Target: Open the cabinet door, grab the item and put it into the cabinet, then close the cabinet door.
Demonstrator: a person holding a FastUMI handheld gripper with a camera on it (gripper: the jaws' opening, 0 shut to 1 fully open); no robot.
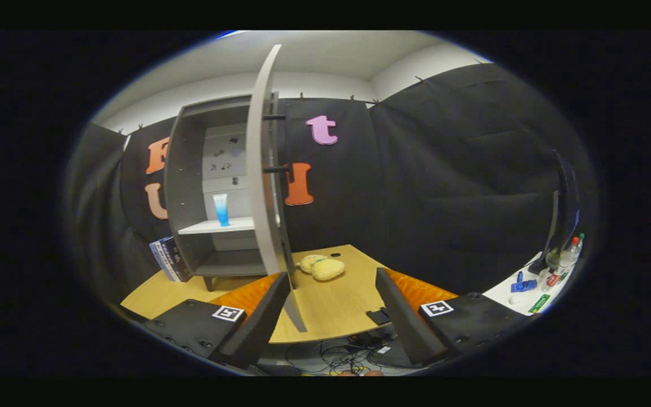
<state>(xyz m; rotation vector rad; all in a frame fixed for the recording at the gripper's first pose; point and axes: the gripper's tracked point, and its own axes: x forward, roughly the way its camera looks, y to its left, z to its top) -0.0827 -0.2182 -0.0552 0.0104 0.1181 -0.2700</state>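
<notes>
Between the two fingers, the gripper (334,308) is standing wide and holding nothing, its dark pads spread over the near edge of the table (331,316). Cables are lying on the floor below that edge, at 6 o'clock.

Just ahead, at about 12 o'clock from the fingers, a yellow plush toy (321,267) is lying on the table, apart from both pads. I judge it to be the item to grab, though a blue tube (221,209) is already standing on the cabinet's middle shelf, so which thing counts is not certain.

At 11 o'clock the cabinet door (262,169) is standing open, swung edge-on toward the gripper, its lower corner reaching down just beside the left finger. Beyond it the cabinet (190,186) is showing its open shelves. A stack of books (166,259) is leaning at the cabinet's foot, at 10 o'clock.

Risks, as I judge them:
- The left finger is sitting so close to the door edge that a careless reach may be knocking the door, swinging it shut or jarring the cabinet.
- The toy is soft and rounded, so a shallow pinch may be letting it slip out.
- Placing the toy on the middle shelf may be tipping the upright tube.

At 3 o'clock, bottles (565,260) and small items are crowding a white side table (509,294), well apart from the work.
</notes>
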